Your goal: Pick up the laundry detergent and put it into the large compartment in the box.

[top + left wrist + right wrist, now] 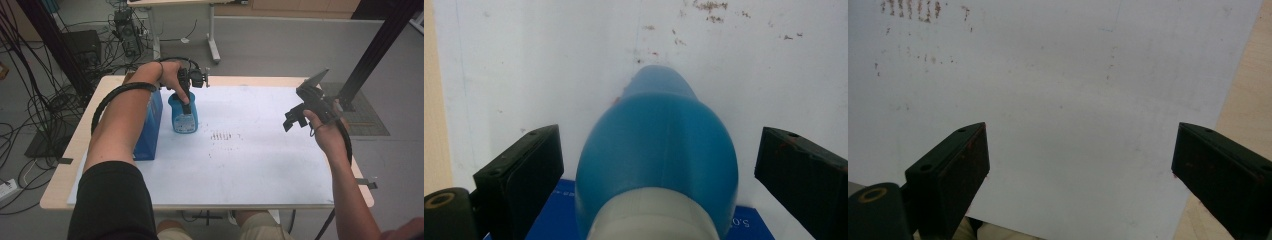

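Two grippers in use over a white sheet (260,165) that covers most of a light wooden table (62,170).

Left side, high view: a blue box (150,127) lies at about 9 o'clock on the sheet, along its left edge, partly under the person's left forearm. Just beside it on the right stands a blue bottle (183,117), upright, with a label on its lower half. Cannot tell whether bottle and box touch.

Left gripper (186,102): held at about 11 o'clock on the sheet, pointing down over the top of the bottle. In the left gripper view the blue bottle (656,155) sits between the two black jaws, which stand wide apart with a clear gap on each side. No contact with the bottle; nothing held.

Centre: a patch of small brown marks (223,136) on the sheet, to the right of the bottle, near the middle.

Right side: right gripper (295,120) is held near the sheet's right edge at about 3 o'clock, well apart from bottle and box. Right gripper view: jaws spread wide, nothing between them, bare white sheet (1058,90) below, a strip of the wooden table (1248,100) at that view's right.
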`<state>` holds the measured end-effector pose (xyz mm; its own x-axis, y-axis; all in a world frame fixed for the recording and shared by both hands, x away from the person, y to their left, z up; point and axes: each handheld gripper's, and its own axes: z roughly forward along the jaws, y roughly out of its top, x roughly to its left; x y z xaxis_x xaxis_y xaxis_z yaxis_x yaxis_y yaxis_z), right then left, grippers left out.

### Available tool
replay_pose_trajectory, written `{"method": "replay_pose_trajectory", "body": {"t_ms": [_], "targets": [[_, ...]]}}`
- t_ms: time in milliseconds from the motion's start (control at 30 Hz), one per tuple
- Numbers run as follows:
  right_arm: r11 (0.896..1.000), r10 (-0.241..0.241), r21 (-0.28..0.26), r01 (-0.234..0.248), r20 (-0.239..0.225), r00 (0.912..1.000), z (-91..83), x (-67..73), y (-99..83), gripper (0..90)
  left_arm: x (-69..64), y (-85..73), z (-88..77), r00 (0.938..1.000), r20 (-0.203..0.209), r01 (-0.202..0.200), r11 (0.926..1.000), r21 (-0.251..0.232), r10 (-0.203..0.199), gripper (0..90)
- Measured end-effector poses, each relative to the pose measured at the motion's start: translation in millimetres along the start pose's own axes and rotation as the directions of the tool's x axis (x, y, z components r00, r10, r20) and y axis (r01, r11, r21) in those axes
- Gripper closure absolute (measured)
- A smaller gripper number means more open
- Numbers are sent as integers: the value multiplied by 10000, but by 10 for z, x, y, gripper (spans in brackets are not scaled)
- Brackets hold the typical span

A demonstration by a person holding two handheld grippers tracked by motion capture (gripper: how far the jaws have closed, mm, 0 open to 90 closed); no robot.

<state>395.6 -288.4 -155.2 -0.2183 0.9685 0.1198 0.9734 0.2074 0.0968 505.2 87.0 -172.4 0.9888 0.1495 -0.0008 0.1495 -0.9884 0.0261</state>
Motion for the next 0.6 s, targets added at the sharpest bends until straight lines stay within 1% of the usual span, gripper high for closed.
{"method": "replay_pose_trajectory", "body": {"t_ms": [600], "targets": [[10000, -44, 37, 44, 8, 10000, 16, 22, 15, 82, -12, -21, -11, 10000, -68, -44, 9999, -105, 43, 69]]}}
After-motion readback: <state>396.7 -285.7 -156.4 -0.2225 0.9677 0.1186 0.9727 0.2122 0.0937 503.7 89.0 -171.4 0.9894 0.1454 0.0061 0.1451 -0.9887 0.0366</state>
